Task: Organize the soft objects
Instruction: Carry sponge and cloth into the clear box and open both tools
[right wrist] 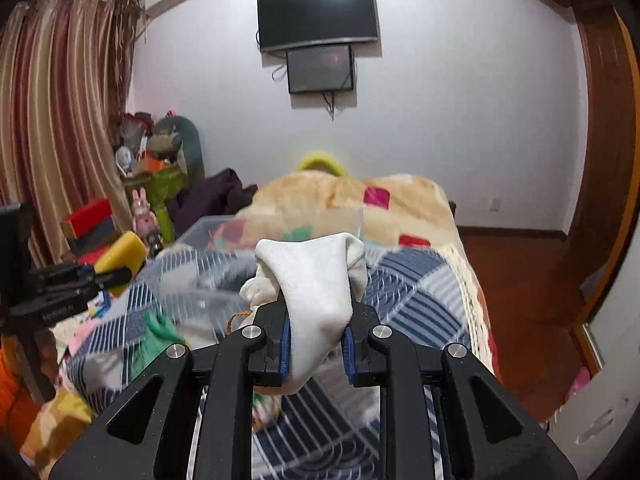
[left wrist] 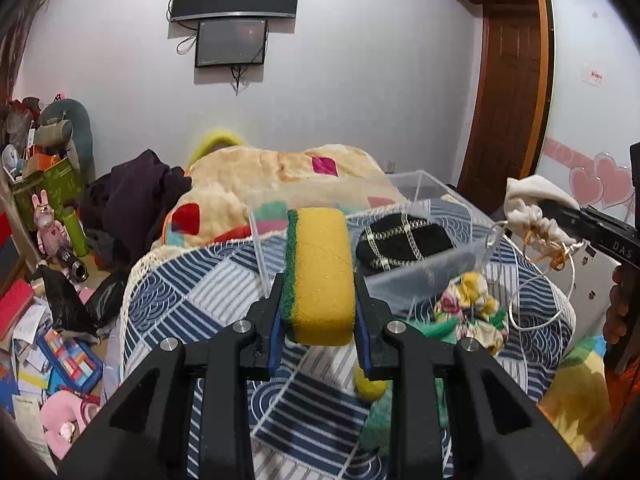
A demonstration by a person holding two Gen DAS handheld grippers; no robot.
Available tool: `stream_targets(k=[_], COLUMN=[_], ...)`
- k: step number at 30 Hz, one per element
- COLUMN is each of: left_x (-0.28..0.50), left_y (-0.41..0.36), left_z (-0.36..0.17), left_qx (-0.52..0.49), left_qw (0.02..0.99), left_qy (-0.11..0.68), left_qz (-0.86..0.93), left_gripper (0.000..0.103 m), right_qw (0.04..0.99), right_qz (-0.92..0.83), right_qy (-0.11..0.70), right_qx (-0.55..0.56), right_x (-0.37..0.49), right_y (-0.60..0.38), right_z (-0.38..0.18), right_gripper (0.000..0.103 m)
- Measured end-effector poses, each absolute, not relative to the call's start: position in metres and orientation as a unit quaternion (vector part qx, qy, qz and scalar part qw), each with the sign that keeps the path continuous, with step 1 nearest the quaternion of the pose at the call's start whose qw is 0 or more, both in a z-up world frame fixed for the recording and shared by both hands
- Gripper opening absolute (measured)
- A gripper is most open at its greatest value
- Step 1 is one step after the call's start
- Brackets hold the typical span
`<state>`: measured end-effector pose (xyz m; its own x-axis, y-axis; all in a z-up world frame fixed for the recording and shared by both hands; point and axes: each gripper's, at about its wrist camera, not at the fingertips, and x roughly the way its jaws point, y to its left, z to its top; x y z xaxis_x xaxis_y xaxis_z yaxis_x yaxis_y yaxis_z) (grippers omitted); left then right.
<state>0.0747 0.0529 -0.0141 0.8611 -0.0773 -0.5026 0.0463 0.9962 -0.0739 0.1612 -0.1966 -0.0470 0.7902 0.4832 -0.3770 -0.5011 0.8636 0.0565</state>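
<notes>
Your left gripper [left wrist: 318, 312] is clamped on the yellow sponge [left wrist: 320, 276], frame centre; your right gripper [right wrist: 318, 344] pinches what looks like a white drawstring pouch [right wrist: 316, 280].

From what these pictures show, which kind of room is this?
Most likely a lived-in bedroom: a bed with a patterned blanket, a wall-mounted television, and striped curtains at one side.

Home bedroom, bed [right wrist: 420, 280], wall television [right wrist: 318, 16], curtains [right wrist: 60, 100]
</notes>
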Motion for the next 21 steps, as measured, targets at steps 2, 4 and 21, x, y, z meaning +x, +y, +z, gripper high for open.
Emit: stream_targets(k=[2, 4, 21], left_x=[0.082, 0.090, 0.159], left_y=[0.054, 0.057, 0.054], left_z=[-0.011, -0.009, -0.033], left_qx=[-0.029, -0.033, -0.019], left_qw=[0.965, 0.965, 0.944], left_qy=[0.260, 0.260, 0.327], left_qz=[-0.029, -0.028, -0.021], left_gripper=[0.029, 0.029, 0.029], right_qw=[0.946, 0.946, 0.927], right_qz=[0.263, 0.269, 0.286], right_qy=[0.186, 0.181, 0.235], right_qx=[-0.020, -0.017, -0.054], right_x=[0.167, 0.172, 0.221], right_y=[-0.190, -0.184, -0.106], right_z=[-0.041, -0.036, -0.054], right_gripper=[0.018, 0.018, 0.018])
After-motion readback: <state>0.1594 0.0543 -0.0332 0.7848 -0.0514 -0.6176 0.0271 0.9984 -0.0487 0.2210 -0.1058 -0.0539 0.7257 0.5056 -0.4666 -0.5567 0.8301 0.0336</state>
